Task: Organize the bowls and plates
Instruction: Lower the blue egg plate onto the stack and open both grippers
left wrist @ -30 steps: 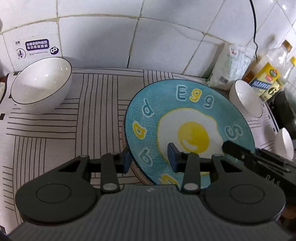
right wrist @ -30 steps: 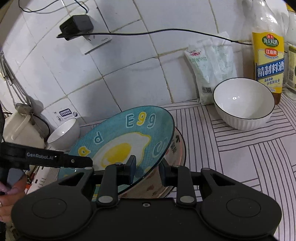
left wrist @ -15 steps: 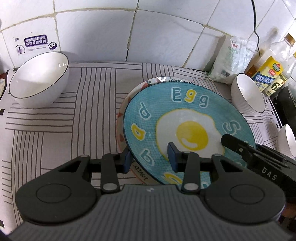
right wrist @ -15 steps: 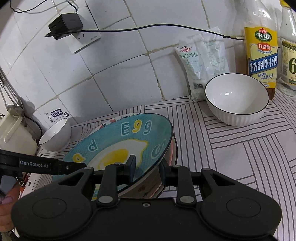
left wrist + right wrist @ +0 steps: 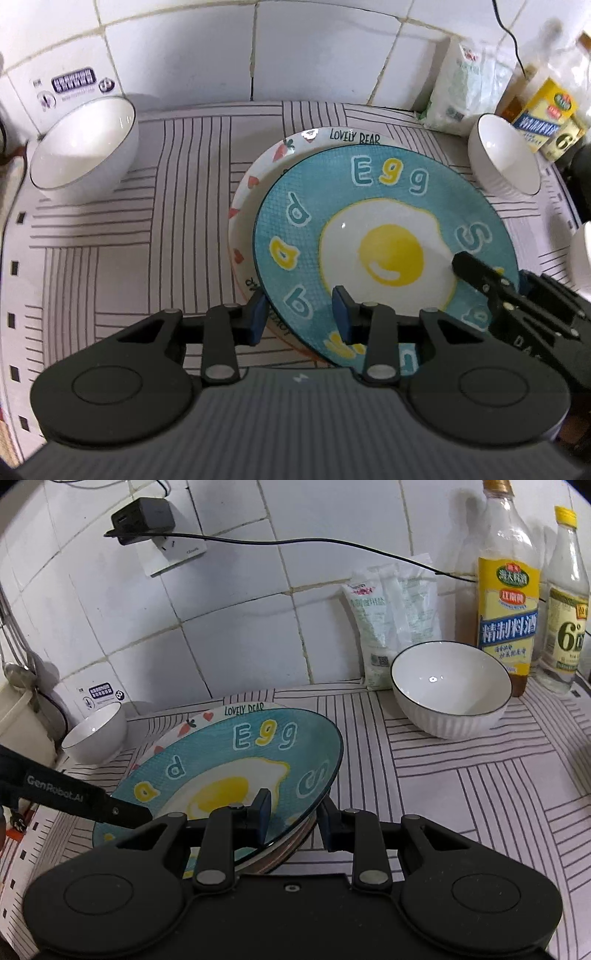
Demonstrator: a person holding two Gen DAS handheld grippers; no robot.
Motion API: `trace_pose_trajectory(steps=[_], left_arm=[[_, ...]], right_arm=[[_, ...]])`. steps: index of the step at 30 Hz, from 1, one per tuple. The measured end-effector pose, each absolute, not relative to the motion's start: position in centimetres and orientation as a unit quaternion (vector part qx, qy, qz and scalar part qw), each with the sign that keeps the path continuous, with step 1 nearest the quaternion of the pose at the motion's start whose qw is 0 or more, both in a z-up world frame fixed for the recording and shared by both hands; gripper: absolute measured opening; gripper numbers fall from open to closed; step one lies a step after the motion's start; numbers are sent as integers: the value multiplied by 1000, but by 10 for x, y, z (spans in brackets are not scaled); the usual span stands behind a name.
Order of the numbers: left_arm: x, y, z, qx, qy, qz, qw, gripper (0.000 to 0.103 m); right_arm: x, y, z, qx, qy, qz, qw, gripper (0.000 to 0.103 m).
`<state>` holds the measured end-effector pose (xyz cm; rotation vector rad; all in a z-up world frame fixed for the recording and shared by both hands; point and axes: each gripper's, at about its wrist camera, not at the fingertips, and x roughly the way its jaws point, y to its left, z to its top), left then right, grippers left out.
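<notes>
Lowered since before, the egg plate (image 5: pixel 384 254) now sits on the Lovely Bear plate (image 5: pixel 255 192). Left gripper (image 5: pixel 299 319) and right gripper (image 5: pixel 293 823) each straddle its near rim, fingers parted, not clamping.

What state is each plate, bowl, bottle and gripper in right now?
Blue egg plate: tilted, sitting offset on the bear plate.
Bear plate: flat on the counter, mostly covered.
Left bowl: upright, empty.
Right bowl: upright, empty.
Yellow-label bottle: standing, capped.
Left gripper: jaws straddle the egg plate's rim.
Right gripper: jaws straddle the opposite rim.
</notes>
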<state>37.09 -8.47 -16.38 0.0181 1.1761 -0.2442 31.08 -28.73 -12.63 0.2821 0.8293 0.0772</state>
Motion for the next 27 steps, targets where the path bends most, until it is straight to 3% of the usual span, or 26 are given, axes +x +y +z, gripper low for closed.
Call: trace_pose_trajectory(steps=[27], left_arm=[[350, -75, -162, -12, 531, -81, 843, 36]], right_arm=[[305, -269, -121, 27, 383, 30, 923, 39]])
